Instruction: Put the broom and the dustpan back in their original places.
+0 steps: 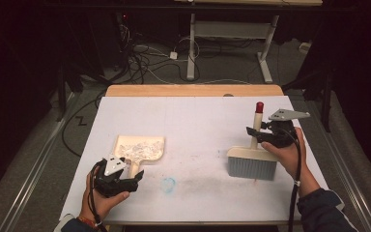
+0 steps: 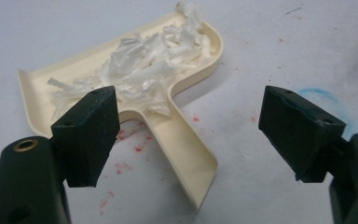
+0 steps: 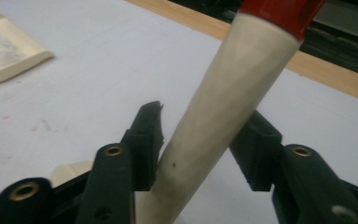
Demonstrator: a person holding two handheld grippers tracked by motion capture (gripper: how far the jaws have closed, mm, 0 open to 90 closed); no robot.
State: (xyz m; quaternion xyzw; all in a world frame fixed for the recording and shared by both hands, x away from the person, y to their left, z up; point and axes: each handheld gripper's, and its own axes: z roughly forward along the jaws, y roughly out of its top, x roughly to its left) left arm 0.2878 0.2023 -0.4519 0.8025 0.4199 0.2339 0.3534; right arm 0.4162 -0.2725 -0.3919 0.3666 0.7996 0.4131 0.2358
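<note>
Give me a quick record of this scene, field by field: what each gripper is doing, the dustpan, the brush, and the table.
left gripper: open, jaws either side of the dustpan handle, not gripping
right gripper: shut on brush handle
dustpan: cream, flat on table, holds white paper shreds
brush: upright, bristles down on table, red-tipped handle
table: white sheet, blue smudge near front
</note>
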